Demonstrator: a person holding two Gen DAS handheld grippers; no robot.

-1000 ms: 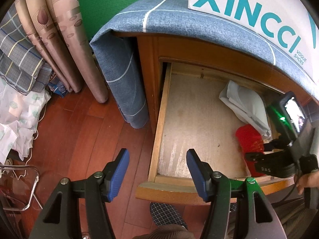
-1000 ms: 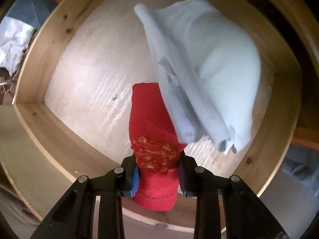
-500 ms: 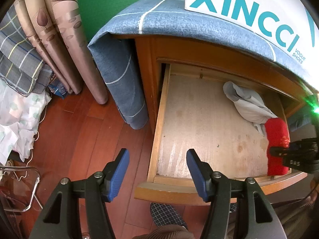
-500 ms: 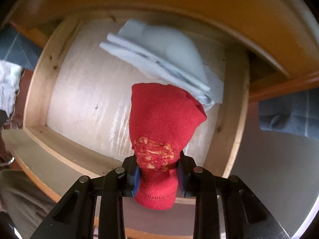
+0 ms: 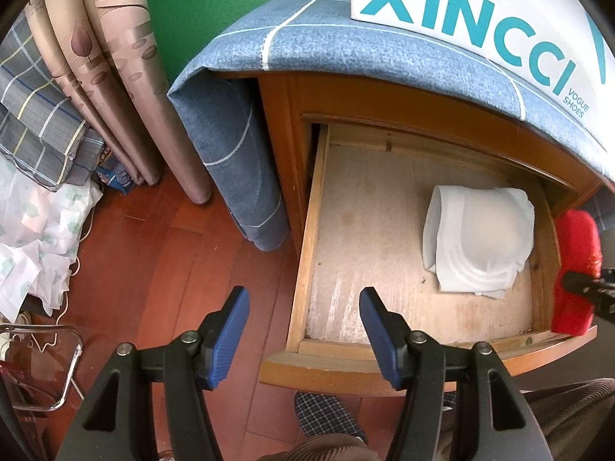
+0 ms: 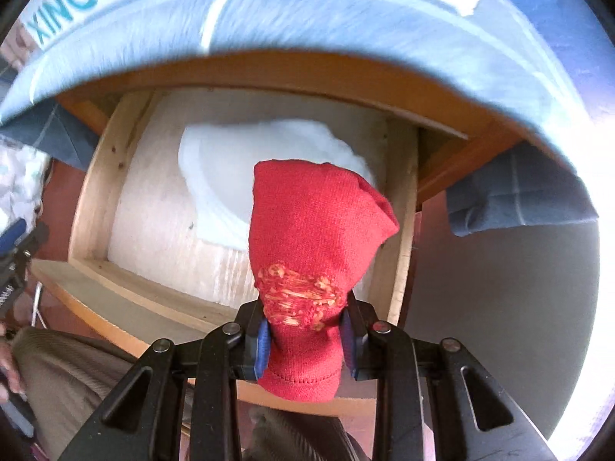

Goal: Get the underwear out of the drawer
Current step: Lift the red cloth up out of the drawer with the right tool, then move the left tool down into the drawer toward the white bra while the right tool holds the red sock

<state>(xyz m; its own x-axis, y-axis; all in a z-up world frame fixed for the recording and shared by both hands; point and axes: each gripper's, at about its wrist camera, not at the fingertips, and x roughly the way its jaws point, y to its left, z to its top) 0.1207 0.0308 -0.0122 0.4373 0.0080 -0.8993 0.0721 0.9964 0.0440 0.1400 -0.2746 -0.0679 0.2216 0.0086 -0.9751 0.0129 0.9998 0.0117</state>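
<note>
The right gripper (image 6: 303, 340) has its jaws pinching the red underwear (image 6: 307, 246), which hangs below them above the open drawer (image 5: 307, 238). The left gripper (image 5: 303, 332) waits with jaws spread, empty. The lift-out looks underway; next, carry it clear of the drawer's front edge.

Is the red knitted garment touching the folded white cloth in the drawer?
Apart: the left wrist view shows the red knitted garment beyond the drawer's side wall, folded white cloth inside.

Red underwear (image 6: 319, 230), white garment (image 5: 480, 238), blue-padded claws, blue cloth (image 5: 346, 46).

black hand-held gripper (image 5: 303, 330), blue pads (image 5: 230, 334), brown corduroy trousers (image 5: 569, 418)
</note>
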